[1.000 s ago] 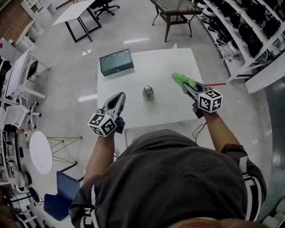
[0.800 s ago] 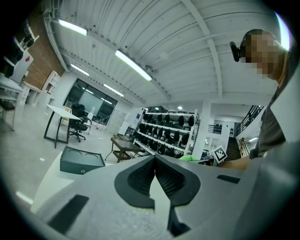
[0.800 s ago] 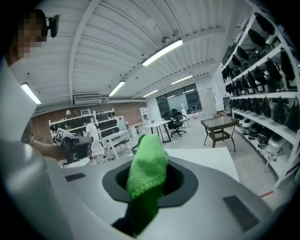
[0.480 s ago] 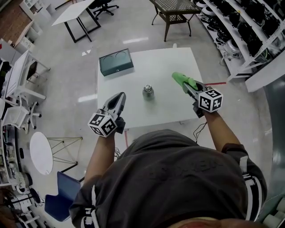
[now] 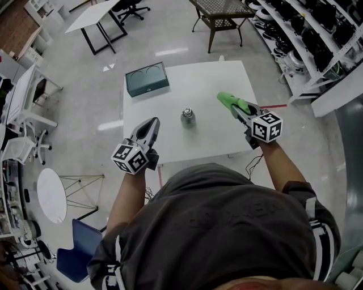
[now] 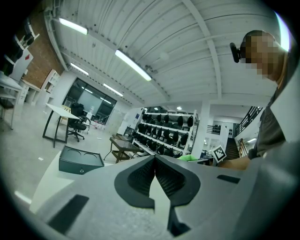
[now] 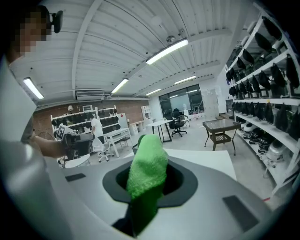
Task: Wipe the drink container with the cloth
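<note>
A small metal drink container (image 5: 188, 118) stands upright near the middle of the white table (image 5: 198, 85). My right gripper (image 5: 228, 102) hovers to the container's right, shut on a green cloth (image 5: 231, 102) that also shows bunched between its jaws as the cloth (image 7: 146, 171) in the right gripper view. My left gripper (image 5: 152, 123) hangs over the table's near left edge, shut with nothing in it; its pads (image 6: 154, 176) meet. Neither gripper touches the container.
A dark green box (image 5: 147, 79) lies at the table's far left corner, also seen as the box (image 6: 80, 161) in the left gripper view. Shelves of gear (image 5: 306, 34) line the right side. A mesh side table (image 5: 222, 16) stands beyond the white table.
</note>
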Tool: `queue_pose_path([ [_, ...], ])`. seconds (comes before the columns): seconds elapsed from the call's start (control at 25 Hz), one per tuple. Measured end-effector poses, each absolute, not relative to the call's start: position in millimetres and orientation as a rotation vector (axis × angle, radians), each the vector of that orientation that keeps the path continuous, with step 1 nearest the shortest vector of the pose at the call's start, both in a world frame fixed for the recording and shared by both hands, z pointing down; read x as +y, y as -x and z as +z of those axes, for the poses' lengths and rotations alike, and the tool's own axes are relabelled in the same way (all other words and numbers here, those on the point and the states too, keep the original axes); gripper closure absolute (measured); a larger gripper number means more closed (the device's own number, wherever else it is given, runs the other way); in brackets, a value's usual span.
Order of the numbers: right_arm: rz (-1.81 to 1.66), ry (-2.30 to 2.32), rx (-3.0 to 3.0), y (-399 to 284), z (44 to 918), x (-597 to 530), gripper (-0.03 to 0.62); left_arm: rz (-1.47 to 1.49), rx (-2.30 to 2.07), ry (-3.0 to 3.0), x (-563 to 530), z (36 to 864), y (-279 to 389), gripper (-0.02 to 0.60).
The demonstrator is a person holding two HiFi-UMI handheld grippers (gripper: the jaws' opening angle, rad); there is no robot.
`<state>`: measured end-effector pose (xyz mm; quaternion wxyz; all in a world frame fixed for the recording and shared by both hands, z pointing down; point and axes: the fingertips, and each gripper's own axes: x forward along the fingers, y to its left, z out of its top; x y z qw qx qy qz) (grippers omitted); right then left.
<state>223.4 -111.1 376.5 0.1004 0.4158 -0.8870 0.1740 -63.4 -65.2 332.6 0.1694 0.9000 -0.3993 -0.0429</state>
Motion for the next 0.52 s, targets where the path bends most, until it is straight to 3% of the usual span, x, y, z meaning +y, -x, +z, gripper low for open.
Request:
queue_pose_path([
  [0.52, 0.499, -1.212, -2.631, -219.5, 375.3, -106.5, 0.533, -0.126, -1.128, -2.562, -61.1, 332.2, 63.6, 0.577],
])
